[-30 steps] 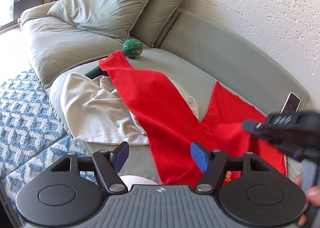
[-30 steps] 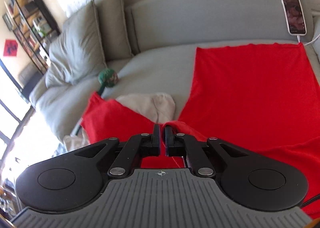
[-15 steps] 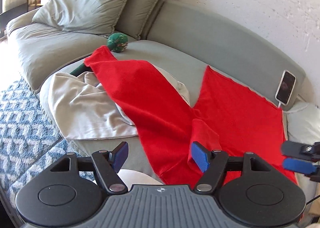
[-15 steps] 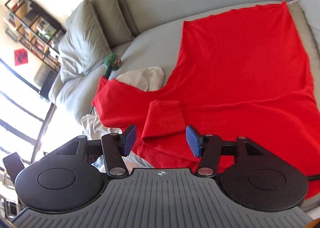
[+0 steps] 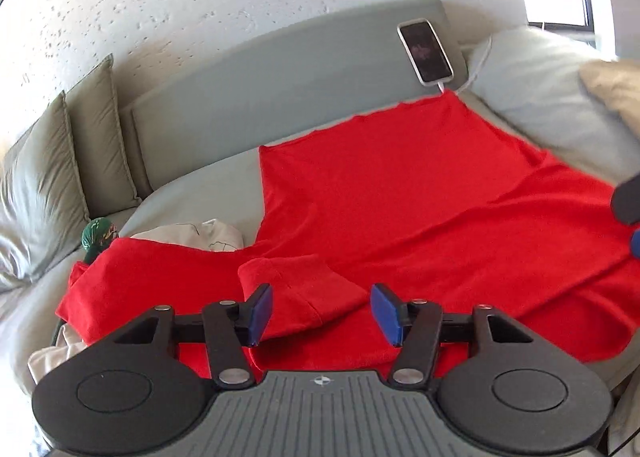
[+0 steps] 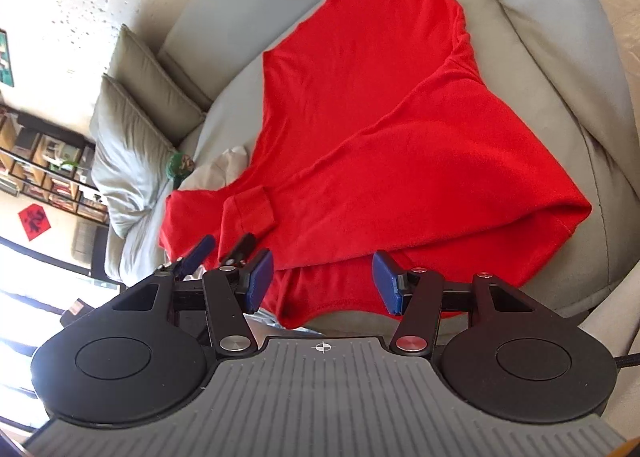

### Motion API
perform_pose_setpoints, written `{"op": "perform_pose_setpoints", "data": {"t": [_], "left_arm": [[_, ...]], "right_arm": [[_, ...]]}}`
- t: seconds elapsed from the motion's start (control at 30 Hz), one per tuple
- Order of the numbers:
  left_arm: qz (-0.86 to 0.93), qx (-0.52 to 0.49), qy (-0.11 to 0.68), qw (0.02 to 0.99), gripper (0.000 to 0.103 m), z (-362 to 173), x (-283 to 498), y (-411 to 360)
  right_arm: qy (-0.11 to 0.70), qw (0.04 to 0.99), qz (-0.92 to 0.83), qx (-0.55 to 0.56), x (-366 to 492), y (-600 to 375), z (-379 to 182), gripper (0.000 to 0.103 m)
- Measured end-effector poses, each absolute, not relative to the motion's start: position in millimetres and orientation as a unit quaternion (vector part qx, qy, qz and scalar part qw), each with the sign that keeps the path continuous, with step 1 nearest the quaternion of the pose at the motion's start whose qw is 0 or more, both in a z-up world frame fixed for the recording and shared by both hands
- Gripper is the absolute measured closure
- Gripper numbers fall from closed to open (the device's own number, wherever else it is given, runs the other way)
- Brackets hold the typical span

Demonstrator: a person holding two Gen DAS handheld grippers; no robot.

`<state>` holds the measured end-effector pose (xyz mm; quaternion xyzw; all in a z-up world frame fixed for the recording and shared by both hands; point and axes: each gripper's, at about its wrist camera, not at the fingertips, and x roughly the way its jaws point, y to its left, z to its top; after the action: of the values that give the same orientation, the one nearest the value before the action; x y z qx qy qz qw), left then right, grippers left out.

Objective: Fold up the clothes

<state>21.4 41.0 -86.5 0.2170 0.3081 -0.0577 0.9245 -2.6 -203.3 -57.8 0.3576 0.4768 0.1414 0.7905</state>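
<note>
A red garment (image 5: 400,209) lies spread on the grey sofa seat (image 5: 192,193), one sleeve end (image 5: 296,293) folded back onto it. My left gripper (image 5: 323,313) hovers at that sleeve end. Its jaws are closing, with the sleeve end between the blue pads and neither pad pressing on it. Over the garment's near hem (image 6: 328,297), my right gripper (image 6: 322,283) stands open and holds nothing. In the right wrist view the left gripper (image 6: 218,251) shows beside the folded sleeve (image 6: 248,209). The right gripper (image 5: 628,209) shows at the edge of the left wrist view.
A cream garment (image 5: 200,233) lies partly under the red one, with a green ball toy (image 5: 98,235) behind it. A phone (image 5: 426,51) on a cable leans on the backrest. Cushions (image 5: 48,177) sit left, a pale pillow (image 5: 540,77) right, and a bookshelf (image 6: 40,165) far left.
The right gripper let go of the red fold, opened and swung right to the near hem. The sleeve now lies folded on the garment. The left gripper swung right to it, jaws narrower.
</note>
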Motion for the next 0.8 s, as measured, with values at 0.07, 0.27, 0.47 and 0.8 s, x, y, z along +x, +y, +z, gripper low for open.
{"op": "perform_pose_setpoints", "data": {"t": [0.07,0.27,0.47,0.8], "left_arm": [[-0.051,0.242,0.313,0.917,0.048,-94,26,36],[-0.059,0.332,0.316,0.887,0.052,-113,34,19],[-0.046,0.224,0.330,0.916,0.098,-97,45,48],[-0.127,0.025,0.215,0.968,0.100,-29,59,114]], "right_arm": [[0.479,0.787,0.147,0.359,0,-202,-61,0.046],[0.486,0.781,0.155,0.360,5,-198,-65,0.046],[0.488,0.780,0.152,0.361,4,-196,-65,0.046],[0.495,0.780,0.145,0.354,9,-188,-68,0.046]]}}
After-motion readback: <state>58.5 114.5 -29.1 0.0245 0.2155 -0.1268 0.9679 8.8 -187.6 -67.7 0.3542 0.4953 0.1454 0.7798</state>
